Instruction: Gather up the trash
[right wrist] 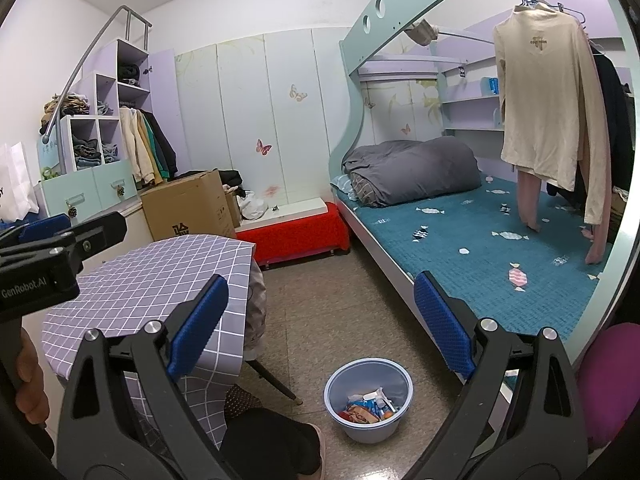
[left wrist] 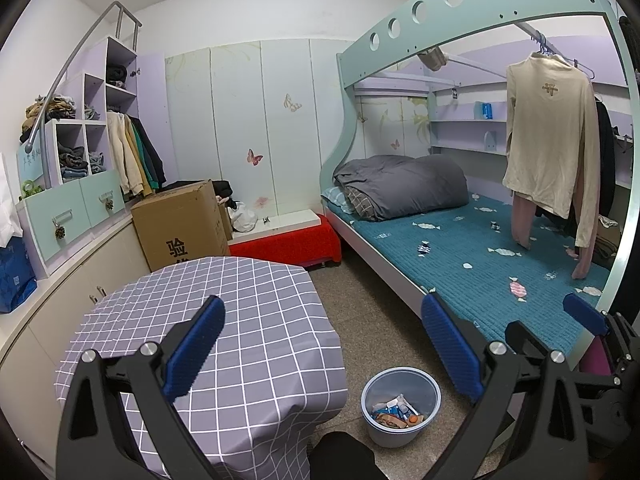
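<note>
A pale blue plastic bin [left wrist: 401, 406] stands on the tiled floor between the table and the bed, with several wrappers and bits of packaging [left wrist: 396, 414] lying inside. The right wrist view shows the same bin [right wrist: 368, 399] low in the middle, trash [right wrist: 370, 403] in its bottom. My left gripper [left wrist: 332, 348] is held high above the floor, open, nothing between its blue pads. My right gripper [right wrist: 328, 328] is also open and empty, raised above the bin. In the left wrist view the right gripper [left wrist: 576, 320] shows at the right edge; in the right wrist view the left gripper [right wrist: 60, 240] shows at the left edge.
A table under a grey checked cloth [left wrist: 224, 320] stands left of the bin. A bunk bed with a teal mattress [left wrist: 480, 264] and grey duvet [left wrist: 400, 186] fills the right. A cardboard box [left wrist: 180, 224] and red bench [left wrist: 288, 244] sit behind. A person's dark-clad knee [right wrist: 272, 440] is near the bin.
</note>
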A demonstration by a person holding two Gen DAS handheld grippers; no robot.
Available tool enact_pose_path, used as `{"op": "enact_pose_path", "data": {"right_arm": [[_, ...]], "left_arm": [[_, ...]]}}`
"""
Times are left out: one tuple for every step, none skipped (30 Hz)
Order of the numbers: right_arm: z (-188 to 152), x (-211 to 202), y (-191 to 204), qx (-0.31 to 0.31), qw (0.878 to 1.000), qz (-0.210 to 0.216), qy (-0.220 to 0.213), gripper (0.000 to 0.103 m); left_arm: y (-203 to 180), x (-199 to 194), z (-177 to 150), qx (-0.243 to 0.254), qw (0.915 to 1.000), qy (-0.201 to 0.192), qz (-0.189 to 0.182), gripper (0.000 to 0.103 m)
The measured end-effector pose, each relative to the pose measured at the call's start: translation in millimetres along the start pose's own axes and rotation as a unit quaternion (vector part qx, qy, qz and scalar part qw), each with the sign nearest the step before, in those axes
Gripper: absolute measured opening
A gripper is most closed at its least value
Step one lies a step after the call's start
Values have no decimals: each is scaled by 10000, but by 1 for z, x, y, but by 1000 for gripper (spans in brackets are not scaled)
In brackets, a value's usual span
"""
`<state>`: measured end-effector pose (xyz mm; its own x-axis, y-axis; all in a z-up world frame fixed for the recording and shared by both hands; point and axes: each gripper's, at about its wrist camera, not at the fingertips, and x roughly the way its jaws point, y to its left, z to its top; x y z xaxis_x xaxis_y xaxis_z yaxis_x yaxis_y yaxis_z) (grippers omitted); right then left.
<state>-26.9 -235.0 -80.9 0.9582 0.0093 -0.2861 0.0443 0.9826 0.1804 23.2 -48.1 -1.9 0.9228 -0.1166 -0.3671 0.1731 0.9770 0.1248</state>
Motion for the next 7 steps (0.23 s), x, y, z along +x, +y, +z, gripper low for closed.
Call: {"op": "enact_pose_path", "data": {"right_arm": [[1, 0, -1, 0, 10000, -6, -1, 92], [1, 1, -1, 6, 10000, -4, 9, 92], [0, 2, 0, 12, 10000, 1, 26, 92], [0, 3, 1, 14, 10000, -1, 44, 92], [0, 4, 3, 6, 10000, -3, 58, 92], [-1, 5, 5, -8, 10000, -6, 84, 92], [1, 8, 5, -15, 9999, -9, 110, 92]], "left_arm": [[1, 1, -1, -20, 10000, 27, -9, 97], [1, 2, -1, -51, 10000, 53, -28, 97], [1, 3, -1, -72, 9999, 72, -40, 97], [2, 4, -1, -88, 9999, 95, -44, 97], [3, 5, -2, -99, 9999, 110, -34, 97], [4, 7, -3, -112, 9999, 128, -13, 97], [5, 9, -4, -121, 9998, 153, 4, 97]]}}
